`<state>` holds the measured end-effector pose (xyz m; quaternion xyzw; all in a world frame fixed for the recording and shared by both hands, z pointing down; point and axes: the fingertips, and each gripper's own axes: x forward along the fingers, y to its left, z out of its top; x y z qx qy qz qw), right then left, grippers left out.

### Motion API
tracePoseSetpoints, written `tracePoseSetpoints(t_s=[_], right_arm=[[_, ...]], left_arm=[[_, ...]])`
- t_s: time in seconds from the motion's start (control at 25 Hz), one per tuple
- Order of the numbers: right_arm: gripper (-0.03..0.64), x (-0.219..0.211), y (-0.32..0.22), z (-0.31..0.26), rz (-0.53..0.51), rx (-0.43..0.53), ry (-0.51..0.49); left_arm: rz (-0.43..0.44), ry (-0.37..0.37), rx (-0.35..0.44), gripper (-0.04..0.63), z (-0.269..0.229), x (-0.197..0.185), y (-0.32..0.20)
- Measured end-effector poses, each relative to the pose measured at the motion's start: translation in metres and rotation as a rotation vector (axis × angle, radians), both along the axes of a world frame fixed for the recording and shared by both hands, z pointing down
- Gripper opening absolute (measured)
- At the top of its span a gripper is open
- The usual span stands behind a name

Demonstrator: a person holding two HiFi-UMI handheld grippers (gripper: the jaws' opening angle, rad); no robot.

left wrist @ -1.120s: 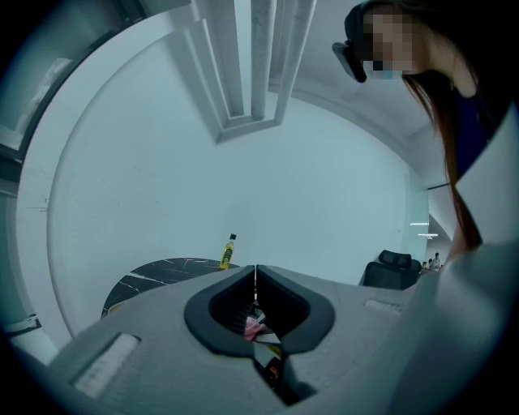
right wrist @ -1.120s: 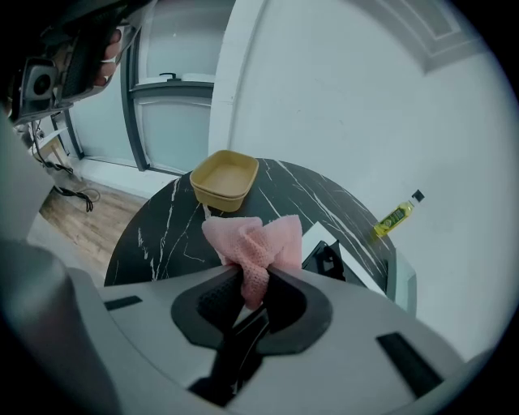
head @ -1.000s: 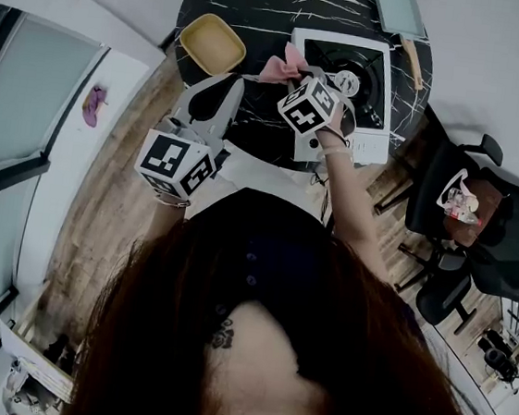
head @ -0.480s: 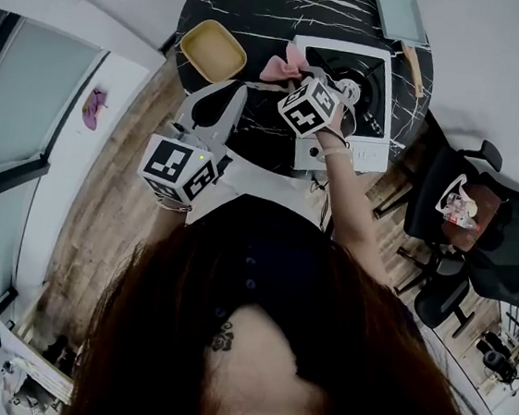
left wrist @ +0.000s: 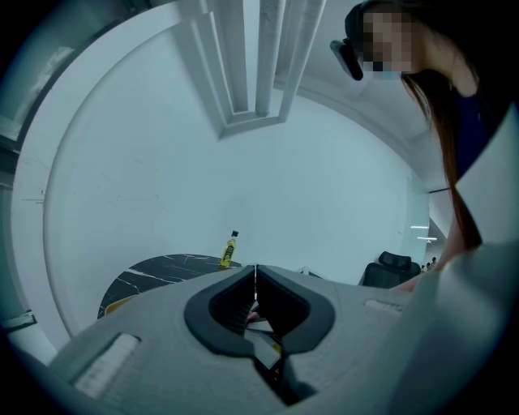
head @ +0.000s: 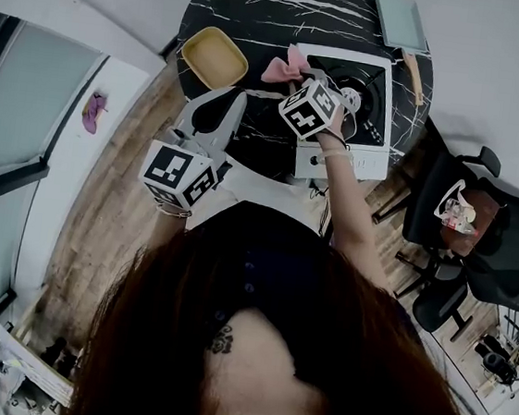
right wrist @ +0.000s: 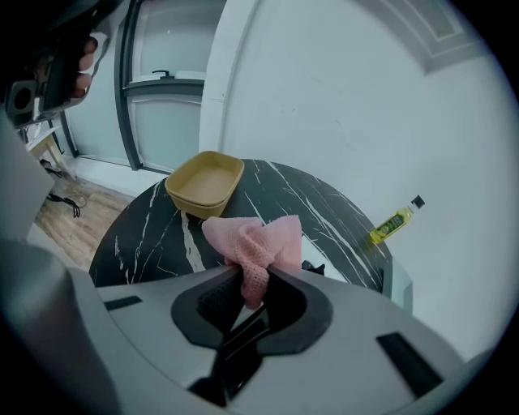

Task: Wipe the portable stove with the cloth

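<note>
Jaws: R gripper (right wrist: pixel 256 275) pinches the pink cloth (right wrist: pixel 258 239) tight, held at the left edge of the portable gas stove (head: pixel 363 158), prob. ready to wipe. L gripper (left wrist: pixel 256 271) tips pressed together, empty, kept clear near the marble table (head: pixel 264 7) edge.

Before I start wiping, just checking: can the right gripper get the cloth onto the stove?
Probably yes. The right gripper, shut on the cloth, hangs right by the stove's corner, and nothing shows between them; the left gripper is off to the side.

Stove (head: pixel 369 159) on table (head: pixel 264 7); dish (head: pixel 214 57) left of it; cloth (head: pixel 285 66) between.
</note>
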<state>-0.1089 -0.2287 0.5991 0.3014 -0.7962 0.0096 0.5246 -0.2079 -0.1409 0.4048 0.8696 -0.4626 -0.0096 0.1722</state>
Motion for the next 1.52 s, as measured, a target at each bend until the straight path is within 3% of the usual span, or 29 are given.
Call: tracePoseSetpoints(t_s=[1.52], right_arm=[[0.055,-0.012,-0.059,-0.001,0.027,0.047,0.032]], left_arm=[[0.032,0.022,-0.023,0.017,0.008,-0.003,-0.011]])
